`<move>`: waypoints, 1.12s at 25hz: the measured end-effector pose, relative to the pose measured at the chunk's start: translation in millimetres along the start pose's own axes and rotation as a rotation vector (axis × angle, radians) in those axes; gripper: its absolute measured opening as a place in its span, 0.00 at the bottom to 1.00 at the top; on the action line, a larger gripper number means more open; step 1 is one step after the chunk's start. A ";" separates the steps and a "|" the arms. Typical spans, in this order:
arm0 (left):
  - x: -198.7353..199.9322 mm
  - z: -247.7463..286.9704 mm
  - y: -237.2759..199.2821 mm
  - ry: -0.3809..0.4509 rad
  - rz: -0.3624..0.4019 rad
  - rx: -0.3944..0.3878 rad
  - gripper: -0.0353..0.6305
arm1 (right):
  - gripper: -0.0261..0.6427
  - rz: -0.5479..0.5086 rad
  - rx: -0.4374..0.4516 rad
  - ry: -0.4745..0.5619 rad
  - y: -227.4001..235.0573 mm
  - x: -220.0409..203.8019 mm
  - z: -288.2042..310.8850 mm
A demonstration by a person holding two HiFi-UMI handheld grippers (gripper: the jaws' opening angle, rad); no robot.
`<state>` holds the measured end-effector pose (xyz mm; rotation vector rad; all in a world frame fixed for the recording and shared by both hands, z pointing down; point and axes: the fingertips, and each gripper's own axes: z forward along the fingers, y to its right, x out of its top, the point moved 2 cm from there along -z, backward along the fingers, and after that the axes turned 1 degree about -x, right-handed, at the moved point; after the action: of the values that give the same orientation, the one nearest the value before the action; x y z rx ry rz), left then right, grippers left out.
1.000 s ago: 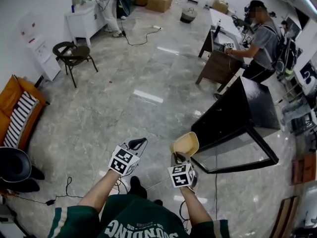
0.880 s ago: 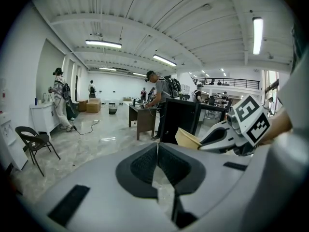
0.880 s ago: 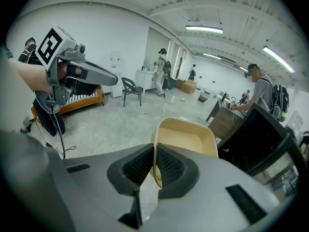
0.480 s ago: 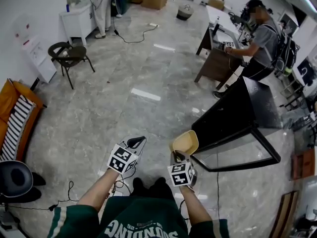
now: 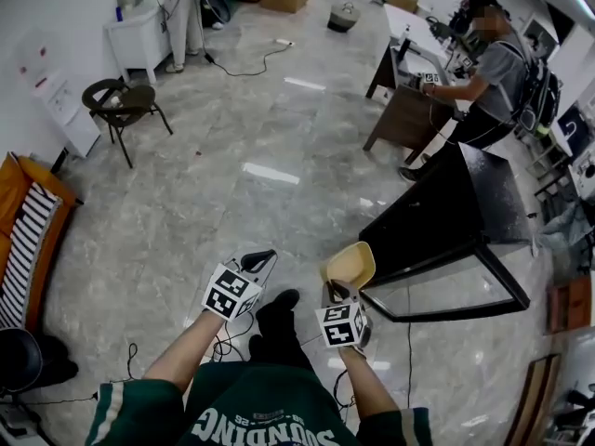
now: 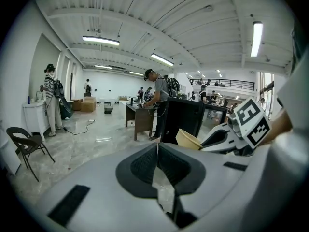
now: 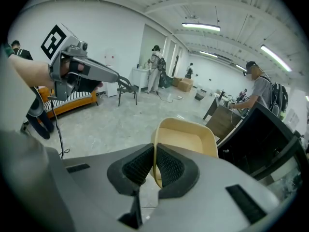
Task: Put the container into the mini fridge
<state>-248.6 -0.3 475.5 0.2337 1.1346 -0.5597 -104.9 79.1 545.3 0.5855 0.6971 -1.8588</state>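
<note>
My right gripper (image 5: 337, 293) (image 7: 154, 162) is shut on the rim of a beige, open, empty container (image 5: 348, 268) (image 7: 186, 139), held up above the floor. The container also shows in the left gripper view (image 6: 189, 140). The black mini fridge (image 5: 446, 214) (image 7: 265, 134) stands just to the right of it, its glass door (image 5: 444, 291) swung open toward me. My left gripper (image 5: 258, 265) (image 6: 156, 152) hangs to the left of the container, jaws closed together with nothing between them.
A person (image 5: 488, 72) stands at a dark desk (image 5: 404, 119) behind the fridge. A folding chair (image 5: 121, 105) and an orange sofa (image 5: 28, 240) are to the left. Cables (image 5: 125, 360) lie on the floor near my feet. Another person (image 5: 172, 12) stands far back left.
I have stepped forward, so the floor and fridge have slid slightly nearer. Both grippers keep their pose, and the container stays in the right one.
</note>
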 end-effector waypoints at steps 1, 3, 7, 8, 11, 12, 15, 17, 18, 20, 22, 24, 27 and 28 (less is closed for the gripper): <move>0.7 5.9 -2.9 -0.007 0.000 -0.006 0.08 | 0.11 -0.002 0.001 -0.003 3.3 1.6 5.9; 4.2 17.3 -7.8 -0.019 0.001 -0.021 0.08 | 0.11 -0.003 0.000 -0.011 12.8 7.0 18.1; 23.1 31.2 -34.5 -0.021 0.013 -0.028 0.08 | 0.11 0.014 -0.007 -0.009 25.9 31.0 41.8; 28.4 35.2 -43.9 -0.021 0.016 -0.027 0.08 | 0.11 0.019 -0.009 -0.007 28.0 37.7 47.7; 42.5 53.5 -65.7 -0.028 0.027 -0.030 0.08 | 0.11 0.029 -0.008 -0.007 37.3 51.5 65.8; 46.9 61.4 -70.6 -0.031 0.030 -0.035 0.08 | 0.11 0.029 -0.007 -0.012 42.1 53.8 72.2; 59.8 87.7 -82.5 -0.040 0.037 -0.056 0.08 | 0.11 0.044 -0.012 -0.030 62.0 58.7 90.4; 70.7 105.1 -89.9 -0.047 0.046 -0.074 0.08 | 0.11 0.064 -0.021 -0.035 76.4 65.2 99.5; 76.7 113.6 -93.6 -0.050 0.052 -0.084 0.08 | 0.11 0.071 -0.026 -0.035 83.6 69.4 103.6; 89.1 131.8 -100.7 -0.056 0.065 -0.106 0.08 | 0.11 0.086 -0.039 -0.035 99.3 77.8 112.0; 101.0 151.6 -105.7 -0.062 0.079 -0.127 0.08 | 0.11 0.107 -0.055 -0.039 117.0 82.7 119.7; 111.9 171.2 -107.3 -0.067 0.089 -0.147 0.08 | 0.11 0.127 -0.069 -0.046 135.2 83.4 126.8; 128.1 199.7 -106.4 -0.073 0.110 -0.176 0.08 | 0.11 0.152 -0.085 -0.056 161.0 82.0 136.1; 133.1 209.4 -105.8 -0.076 0.117 -0.187 0.08 | 0.11 0.162 -0.090 -0.059 169.2 81.4 138.5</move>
<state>-99.1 -223.8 453.2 0.1154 1.0848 -0.3534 12.0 -122.6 555.8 0.5120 0.6713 -1.6790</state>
